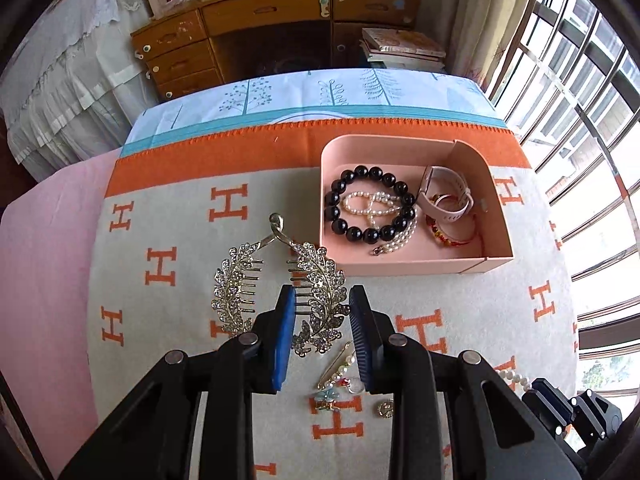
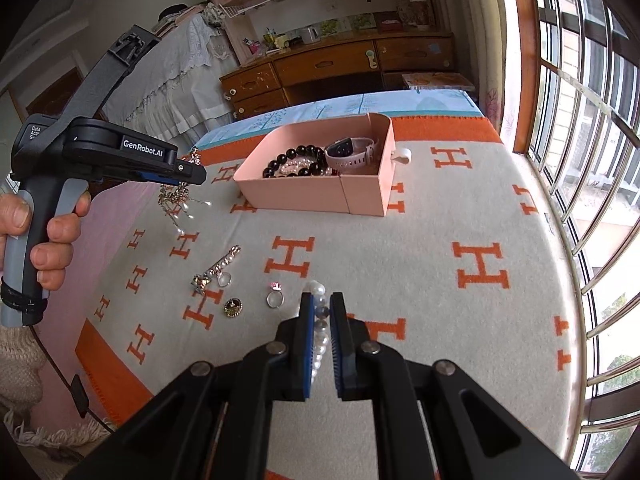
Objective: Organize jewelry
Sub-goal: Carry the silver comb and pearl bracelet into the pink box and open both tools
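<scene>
The left hand-held gripper (image 1: 322,334) is closed on one leaf of the hair comb (image 1: 280,284), raised above the blanket (image 1: 180,216). The right hand-held gripper (image 2: 320,336) is clamped narrowly on the pearl bracelet (image 2: 320,312). The pink box (image 1: 496,258) already contains a black bead bracelet (image 1: 370,204) and a watch (image 1: 446,194). Rings (image 2: 275,300) lie loose on the blanket.

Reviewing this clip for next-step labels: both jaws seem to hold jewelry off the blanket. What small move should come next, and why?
Probably carry both pieces toward the pink box and release them there. The left gripper is clamped on the rhinestone leaf hair comb, the right gripper on the pearl bracelet. The box already holds the black bead bracelet and watch, with bare floor left.
</scene>
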